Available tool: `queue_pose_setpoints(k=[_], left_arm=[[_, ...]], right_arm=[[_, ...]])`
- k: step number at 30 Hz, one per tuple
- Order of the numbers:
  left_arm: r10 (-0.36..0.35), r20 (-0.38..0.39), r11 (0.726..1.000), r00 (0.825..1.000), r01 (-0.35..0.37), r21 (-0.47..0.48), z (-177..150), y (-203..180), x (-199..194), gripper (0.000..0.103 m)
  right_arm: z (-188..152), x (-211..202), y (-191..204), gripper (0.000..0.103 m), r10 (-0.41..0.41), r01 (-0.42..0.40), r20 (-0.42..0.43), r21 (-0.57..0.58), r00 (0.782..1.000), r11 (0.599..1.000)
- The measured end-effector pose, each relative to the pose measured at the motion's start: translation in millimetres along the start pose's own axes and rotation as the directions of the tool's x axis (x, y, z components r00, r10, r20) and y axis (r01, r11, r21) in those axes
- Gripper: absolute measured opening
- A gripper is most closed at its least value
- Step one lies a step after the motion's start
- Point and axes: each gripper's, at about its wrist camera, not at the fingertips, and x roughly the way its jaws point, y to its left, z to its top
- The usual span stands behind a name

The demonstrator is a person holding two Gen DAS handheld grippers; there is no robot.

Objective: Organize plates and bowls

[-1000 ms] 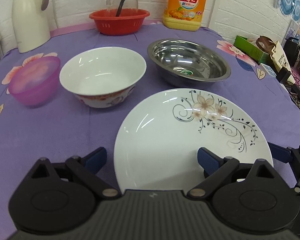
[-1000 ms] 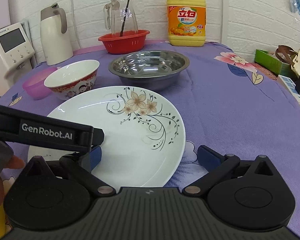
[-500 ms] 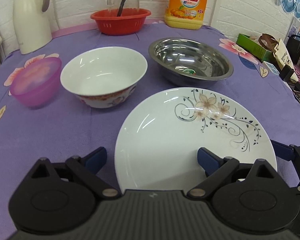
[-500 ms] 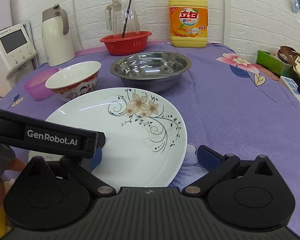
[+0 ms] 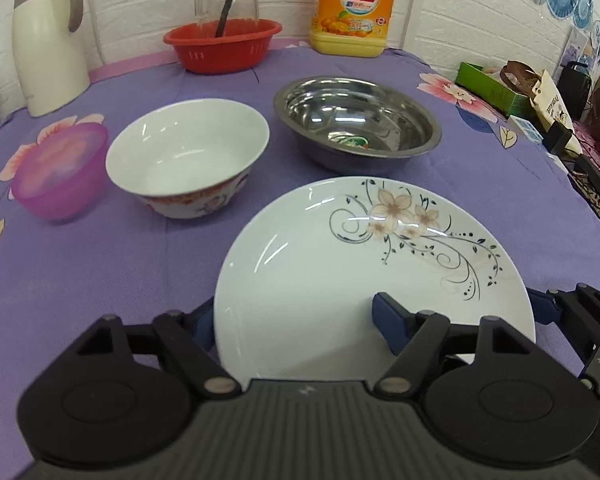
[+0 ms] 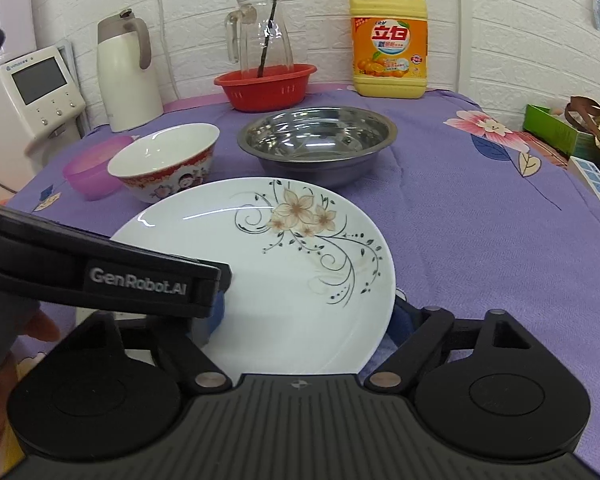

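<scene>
My left tool (image 5: 296,320) and right tool (image 6: 304,316) both straddle the glossy flowered plate (image 5: 364,264) with jaws wide, low over the purple-clothed bench (image 5: 100,264). At 11 o'clock sits the white ceramic bowl (image 5: 188,152), at 12 the steel bowl (image 5: 356,120); white brick wall (image 6: 500,20) behind.

White thermos jug (image 6: 126,76), glass pitcher (image 6: 265,38) in red basket (image 6: 265,86), yellow detergent bottle (image 6: 388,46), purple tablecloth (image 6: 480,216).
</scene>
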Motion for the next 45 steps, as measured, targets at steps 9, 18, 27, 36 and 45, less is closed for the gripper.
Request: queue_pose_setpoints(k=[9,18,27,36,45], left_arm=[[-0.058,0.082,0.997,0.995,0.061,-0.038,-30.7,8.3,-67.4,0.075],[0.048,0.189,0.995,0.981,-0.031,-0.091,-87.2,58.2,-151.5,0.075],[0.163,0.186,0.969,0.969,-0.122,-0.214,-158.0,107.8,-184.1,0.075],[0.142,0.19,0.97,0.971,-0.099,-0.22,-173.0,114.3,-171.0,0.075],[0.107,0.254,0.973,0.961,-0.048,-0.227,-170.7,118.9,-187.1,0.089]], right_arm=[[-16.5,-65.0,34.0,0.103,-0.056,0.058,0.077,-0.025,0.995,0.998],[-30.3,-113.1,96.8,0.103,0.067,-0.053,0.151,-0.097,0.986,0.994],[-67.0,-117.3,163.7,0.103,0.204,-0.184,0.074,-0.212,0.976,0.96],[-82.2,-114.1,175.1,0.103,0.173,-0.154,0.059,-0.246,0.983,0.957],[-81.2,-112.6,174.1,0.103,0.203,-0.189,0.028,-0.261,0.979,0.947]])
